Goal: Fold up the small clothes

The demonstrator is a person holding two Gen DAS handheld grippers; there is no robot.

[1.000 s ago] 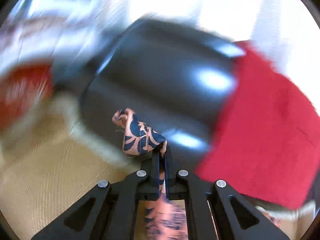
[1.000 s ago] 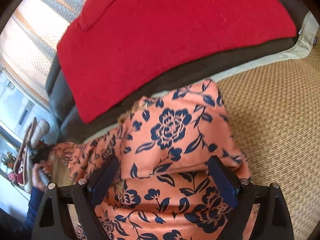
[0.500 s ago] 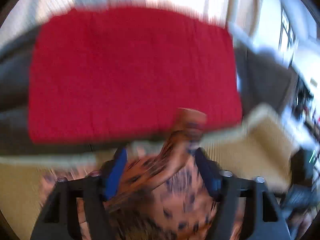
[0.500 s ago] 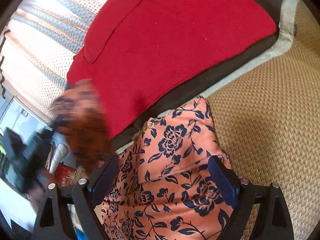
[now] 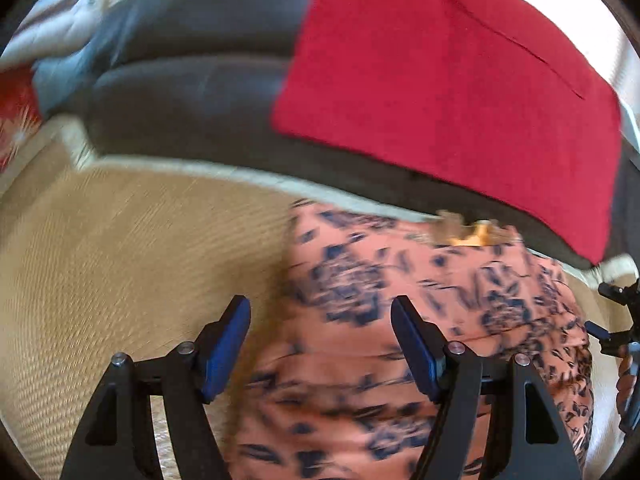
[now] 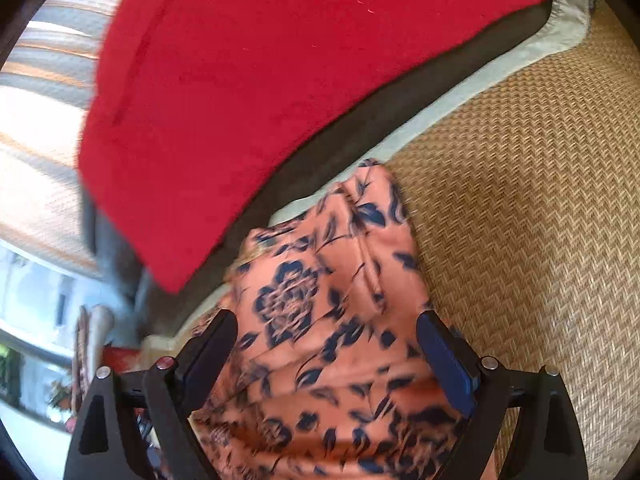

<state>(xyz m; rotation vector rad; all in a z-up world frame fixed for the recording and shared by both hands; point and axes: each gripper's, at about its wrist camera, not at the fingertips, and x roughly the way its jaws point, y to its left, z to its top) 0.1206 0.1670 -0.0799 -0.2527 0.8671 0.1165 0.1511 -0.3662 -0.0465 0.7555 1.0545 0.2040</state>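
An orange garment with a navy flower print lies folded on a woven straw mat. It also shows in the right wrist view. My left gripper is open and empty, hovering over the garment's left edge. My right gripper is open and empty, straddling the garment from above. The right gripper's frame shows at the far right edge of the left wrist view.
A dark leather cushion lies behind the mat with a red cloth draped on it; both show in the right wrist view, the cloth on top. The mat extends to the right. Curtains and a window are at left.
My left gripper let go of the garment's corner, opened and swung over the folded garment. The flap it carried now lies on the pile. My right gripper stayed open above it.
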